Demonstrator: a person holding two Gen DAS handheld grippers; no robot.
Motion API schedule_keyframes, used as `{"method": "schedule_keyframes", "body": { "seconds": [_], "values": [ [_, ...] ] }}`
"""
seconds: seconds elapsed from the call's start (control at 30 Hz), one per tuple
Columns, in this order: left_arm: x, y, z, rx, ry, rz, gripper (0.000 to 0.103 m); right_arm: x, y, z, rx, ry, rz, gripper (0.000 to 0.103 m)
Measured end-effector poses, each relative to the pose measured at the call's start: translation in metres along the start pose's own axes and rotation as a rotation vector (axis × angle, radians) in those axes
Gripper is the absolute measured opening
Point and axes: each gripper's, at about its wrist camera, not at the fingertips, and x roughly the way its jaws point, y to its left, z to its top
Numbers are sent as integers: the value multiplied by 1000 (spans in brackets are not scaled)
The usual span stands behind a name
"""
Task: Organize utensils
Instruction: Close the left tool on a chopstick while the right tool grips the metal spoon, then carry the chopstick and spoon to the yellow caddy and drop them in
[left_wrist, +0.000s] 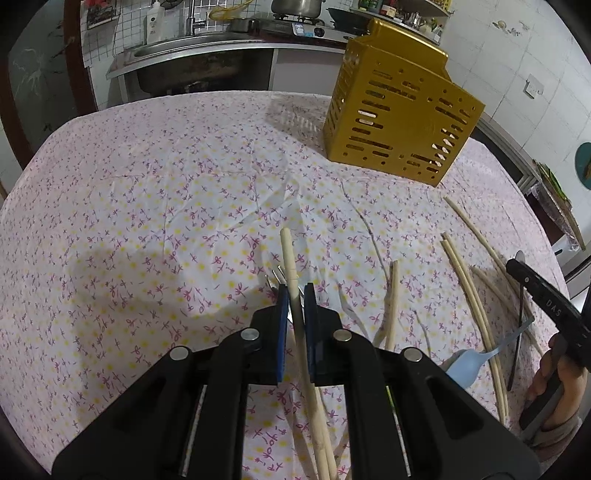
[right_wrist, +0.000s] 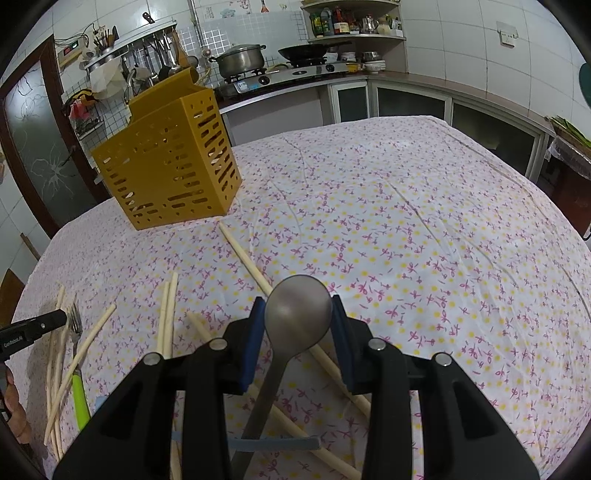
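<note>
A chopstick (left_wrist: 291, 273) is clamped in the left gripper (left_wrist: 295, 295); a spoon (right_wrist: 298, 306) is held by the right gripper (right_wrist: 298, 314). Loose chopsticks (right_wrist: 166, 310) and a fork (right_wrist: 75, 325) are scattered before the yellow basket (right_wrist: 166, 162). "DAS" is printed there.

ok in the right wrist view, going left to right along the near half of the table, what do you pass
left gripper → fork with a green handle → pair of chopsticks lying side by side → spoon held in the right gripper → bare flowered tablecloth
</note>
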Motion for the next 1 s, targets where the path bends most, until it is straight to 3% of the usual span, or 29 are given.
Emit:
{"method": "schedule_keyframes", "body": {
  "seconds": [0.3,0.47,0.8,1.0],
  "values": [
    [-1,1,-2,-1,6,-5,7,-1,1,0,-1,-5,2,36],
    [-14,-1,2,-6,-36,-13,6,-11,1,3,2,-40,12,36],
    [-63,-7,15,34,-221,-46,4,-55,29,10,-142,-210,-20,35],
    [-93,-5,27,42,-371,-126,4,-81,38,13,-187,-324,14,35]
  ]
}}
